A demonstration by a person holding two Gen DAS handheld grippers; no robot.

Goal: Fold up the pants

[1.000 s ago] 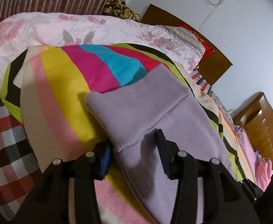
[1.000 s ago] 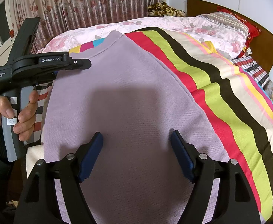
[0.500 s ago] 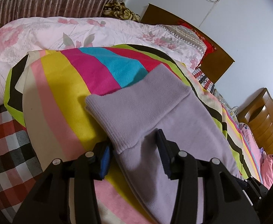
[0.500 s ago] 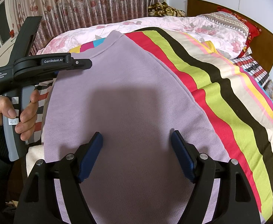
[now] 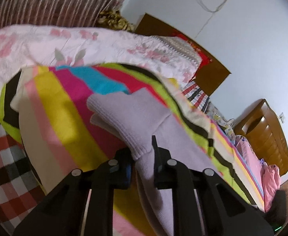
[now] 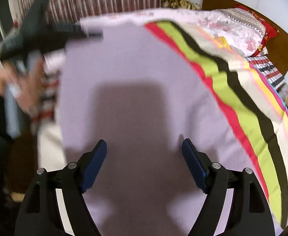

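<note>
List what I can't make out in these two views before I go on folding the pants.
- Left wrist view: the left tongs are closing on the ribbed end of the lilac pants; their own frame hides the cloth below.
- Right wrist view: the open right tongs hang over the pants; the near end is cut off by the bottom edge.
- Right wrist view: the left hand is motion-blurred.
- The striped blanket covers the bed.

The pants (image 5: 144, 116) are soft purple knit cloth with a ribbed cuff. The striped blanket (image 5: 51, 106) under them is smooth, matt cloth. The headboard (image 5: 212, 72) is shiny brown wood. The gripper fingers (image 6: 93, 163) are matt black plastic with blue pads.
</note>
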